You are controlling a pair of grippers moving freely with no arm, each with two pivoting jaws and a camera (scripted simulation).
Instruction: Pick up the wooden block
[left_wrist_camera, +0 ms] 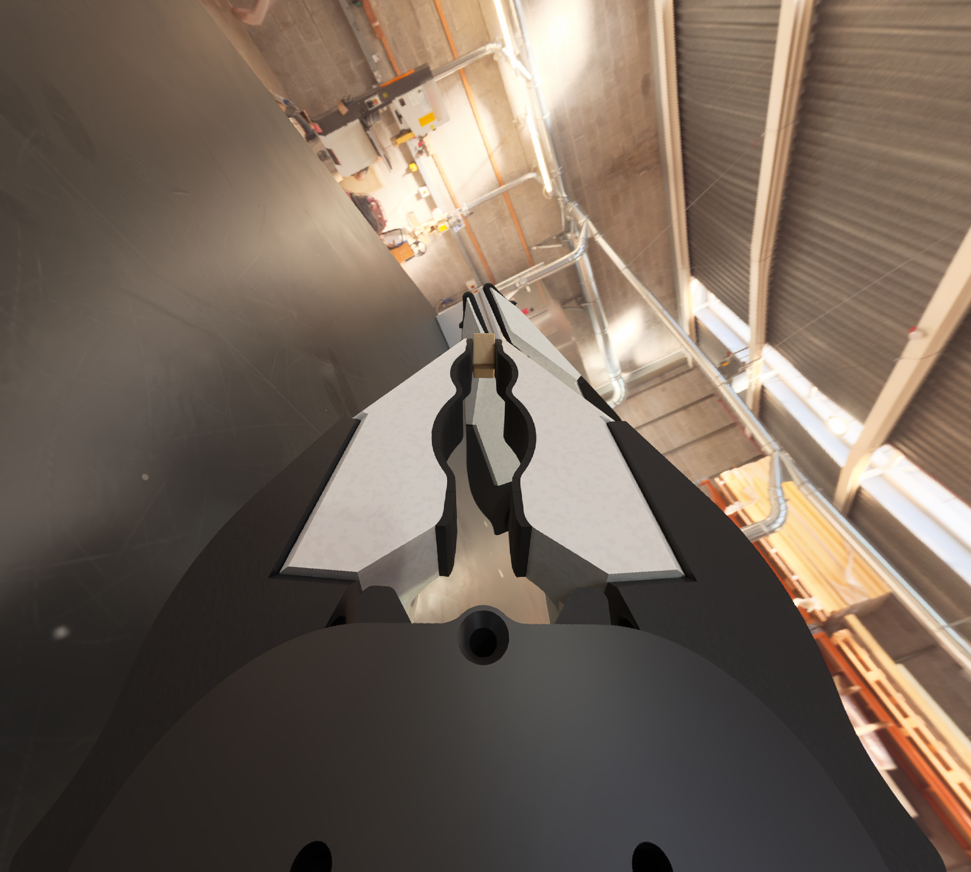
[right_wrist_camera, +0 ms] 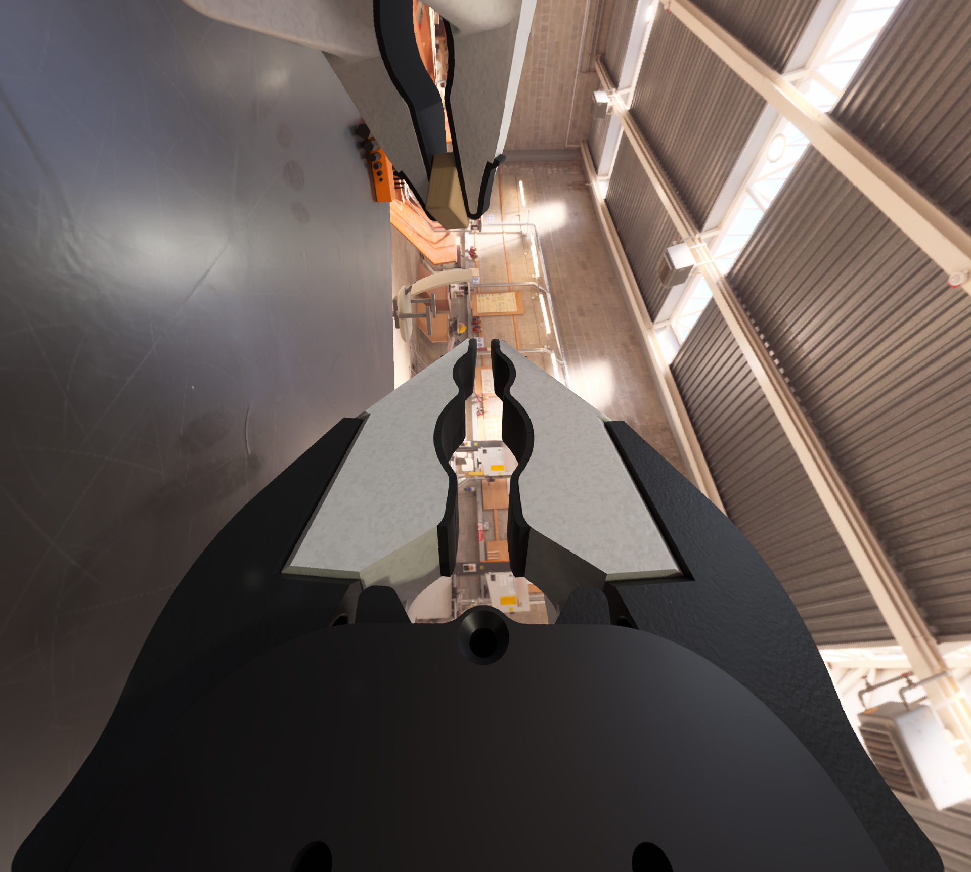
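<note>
Left gripper (left_wrist_camera: 484,348) tilted sideways, jaws clamping wooden block (left_wrist_camera: 483,355), right gripper (right_wrist_camera: 483,345) empty

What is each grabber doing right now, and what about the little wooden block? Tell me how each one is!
left gripper: shut on the wooden block, pinching it between its fingertips.
wooden block: held off the dark floor, gripped near the tips; the right wrist view shows it too.
right gripper: holding nothing, fingertips close together with only a narrow gap.
dark floor: bare where visible.
</note>
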